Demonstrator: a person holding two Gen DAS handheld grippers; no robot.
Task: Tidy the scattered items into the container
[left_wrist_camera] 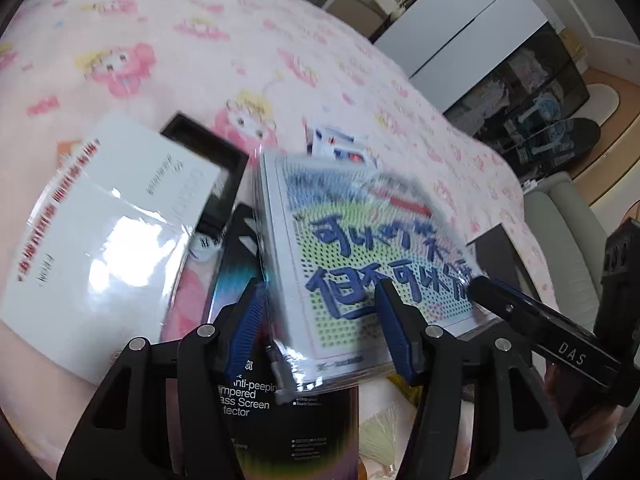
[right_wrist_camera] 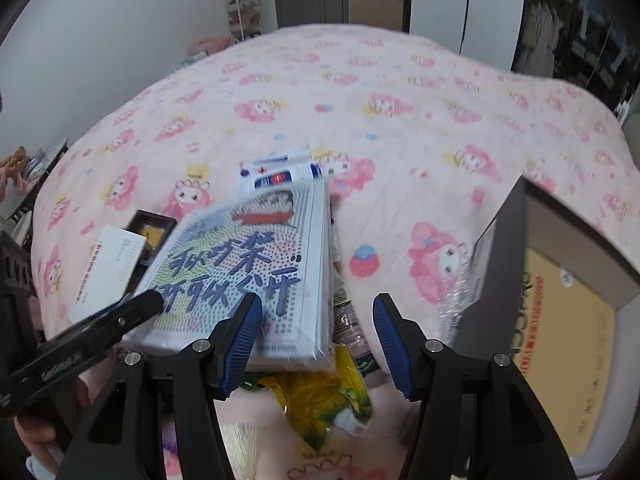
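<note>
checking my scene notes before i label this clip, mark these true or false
1. The wrapped peg-board kit carries big blue handwritten characters. True.
2. The right gripper has its fingers closed together. False: they stand wide apart with nothing clamped between them.
3. The blanket is pink with a cartoon print. True.
4. In the right wrist view the cardboard box is at the left edge. False: it is at the right edge.
5. A yellow pouch lies near the kit's near edge. True.
</note>
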